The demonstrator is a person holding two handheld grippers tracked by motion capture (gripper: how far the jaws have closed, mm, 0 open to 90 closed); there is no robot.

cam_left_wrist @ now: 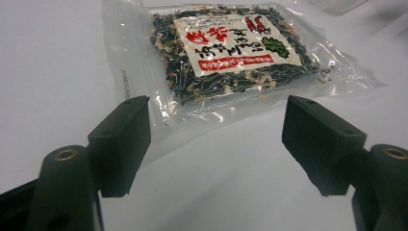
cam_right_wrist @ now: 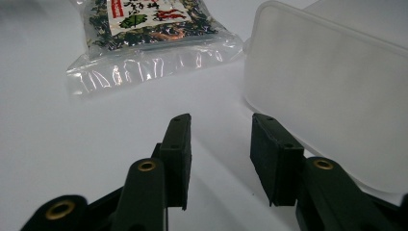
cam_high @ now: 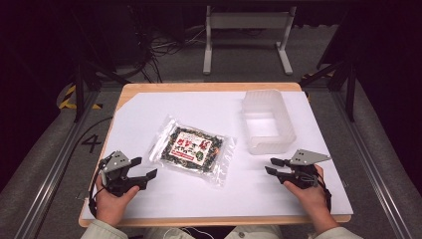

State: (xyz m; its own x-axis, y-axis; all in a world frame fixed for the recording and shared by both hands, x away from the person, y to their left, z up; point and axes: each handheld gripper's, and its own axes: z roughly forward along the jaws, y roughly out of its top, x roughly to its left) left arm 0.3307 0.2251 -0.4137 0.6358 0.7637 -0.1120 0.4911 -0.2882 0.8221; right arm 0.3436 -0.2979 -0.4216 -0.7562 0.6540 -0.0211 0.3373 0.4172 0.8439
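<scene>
- The left gripper (cam_high: 147,168) rests low at the near left of the table, held in the person's left hand (cam_high: 113,199). Its jaws stand wide apart with nothing between them; in the left gripper view (cam_left_wrist: 216,144) only bare white sheet lies in the gap.
- Those jaws point toward the clear packet (cam_high: 191,148), whose near sealed edge lies just beyond the jaw tips in the left gripper view (cam_left_wrist: 231,57). The left jaw's tip sits close beside the packet's clear corner; whether it touches, I cannot tell.
- The right gripper (cam_high: 271,166) lies at the near right, held in the right hand (cam_high: 308,191). Its jaws are parted by a narrower gap and hold nothing (cam_right_wrist: 220,144).
- The right jaws point leftward across the table; the packet's crimped end (cam_right_wrist: 144,53) lies well ahead of them, apart.
- The packet lies flat near the middle of the white sheet (cam_high: 164,194), between the two grippers and farther out. It holds dark dried bits under a white and red label.
- Its long axis runs slantwise, from the far left down to the near right in the high view.
- A frosted plastic tub (cam_high: 268,121) stands upright right of the packet, open side up, its long axis running away from the person. In the right gripper view its wall (cam_right_wrist: 332,96) rises just beside the right jaw.
</scene>
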